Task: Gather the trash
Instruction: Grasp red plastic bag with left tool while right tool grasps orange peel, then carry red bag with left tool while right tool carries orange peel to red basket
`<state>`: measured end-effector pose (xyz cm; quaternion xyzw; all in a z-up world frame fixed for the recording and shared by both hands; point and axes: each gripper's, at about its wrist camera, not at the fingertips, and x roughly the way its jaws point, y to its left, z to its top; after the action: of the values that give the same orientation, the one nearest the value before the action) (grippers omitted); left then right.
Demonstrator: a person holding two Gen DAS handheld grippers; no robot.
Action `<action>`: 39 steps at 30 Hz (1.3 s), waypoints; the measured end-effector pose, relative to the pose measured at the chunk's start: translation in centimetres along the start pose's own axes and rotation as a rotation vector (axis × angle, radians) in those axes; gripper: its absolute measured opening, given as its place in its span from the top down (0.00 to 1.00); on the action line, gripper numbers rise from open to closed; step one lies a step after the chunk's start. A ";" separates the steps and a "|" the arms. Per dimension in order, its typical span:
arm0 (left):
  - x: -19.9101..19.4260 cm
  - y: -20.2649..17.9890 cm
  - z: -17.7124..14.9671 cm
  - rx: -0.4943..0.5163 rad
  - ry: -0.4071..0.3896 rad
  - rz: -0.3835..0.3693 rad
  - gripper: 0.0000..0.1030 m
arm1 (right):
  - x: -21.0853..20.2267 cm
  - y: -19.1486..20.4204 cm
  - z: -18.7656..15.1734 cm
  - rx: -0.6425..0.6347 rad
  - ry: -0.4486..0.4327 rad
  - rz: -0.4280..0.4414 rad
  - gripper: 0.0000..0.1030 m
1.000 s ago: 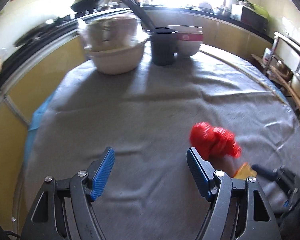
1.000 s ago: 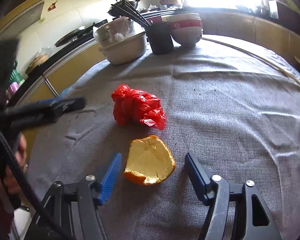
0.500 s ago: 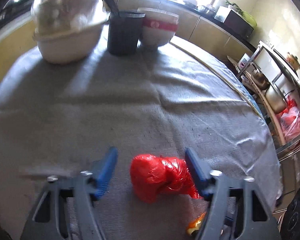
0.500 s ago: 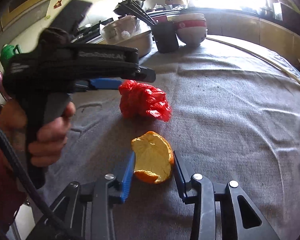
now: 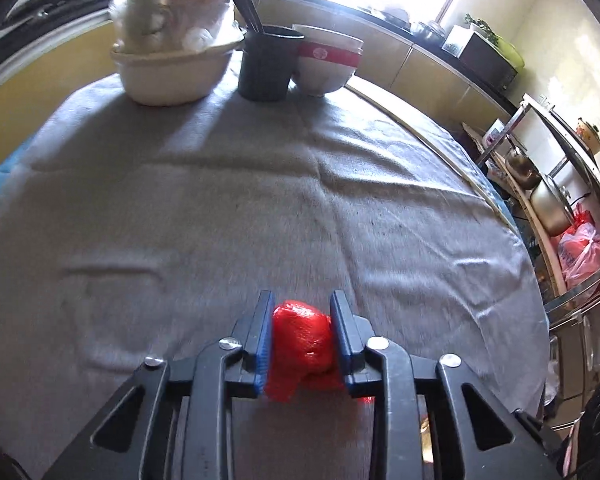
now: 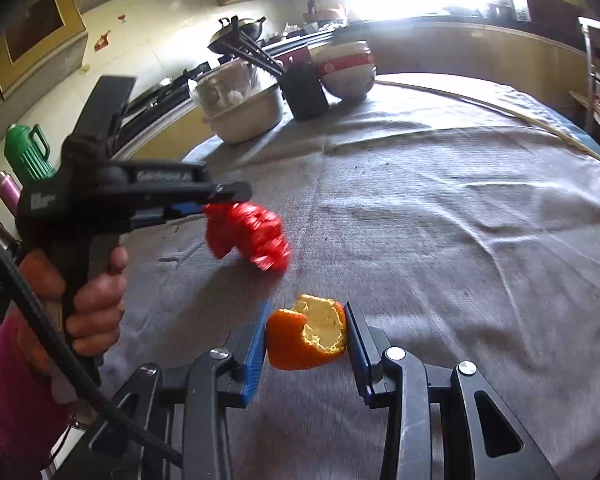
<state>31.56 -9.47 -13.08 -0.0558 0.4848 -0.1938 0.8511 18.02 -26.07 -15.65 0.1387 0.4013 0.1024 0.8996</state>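
Observation:
A crumpled red plastic bag (image 5: 302, 344) sits squeezed between the blue pads of my left gripper (image 5: 303, 312), which is shut on it just above the grey tablecloth (image 5: 260, 208). In the right wrist view the same red bag (image 6: 248, 234) hangs from the left gripper (image 6: 216, 204), held by a hand at the left. My right gripper (image 6: 306, 320) is shut on a piece of orange peel (image 6: 306, 338), its pads pressing both sides of the peel over the cloth.
At the table's far side stand a white basin (image 5: 168, 76) with a bag in it, a black holder (image 5: 266, 66) with chopsticks and stacked red-banded bowls (image 5: 326, 62). A metal rack (image 5: 556, 184) with pots stands at the right. A green jug (image 6: 24, 152) is far left.
My left gripper swung over the red bag, closed on it and lifted it slightly. My right gripper closed on the orange peel and raised it off the cloth.

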 end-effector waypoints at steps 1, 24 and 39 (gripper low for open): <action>-0.5 -0.1 -0.6 0.000 0.000 -0.001 0.78 | -0.5 0.0 -0.2 0.005 -0.003 -0.003 0.62; -10.2 1.8 -10.1 -0.047 -0.047 -0.004 0.78 | -11.2 1.4 -6.2 0.056 -0.097 -0.039 0.62; -17.1 -3.7 -12.0 0.127 -0.211 0.112 0.78 | -16.0 2.5 -7.4 0.043 -0.177 -0.041 0.62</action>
<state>12.60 -5.17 -4.57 0.0055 0.3817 -0.1694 0.9086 1.81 -27.26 -8.44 0.1583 0.3252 0.0627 0.9302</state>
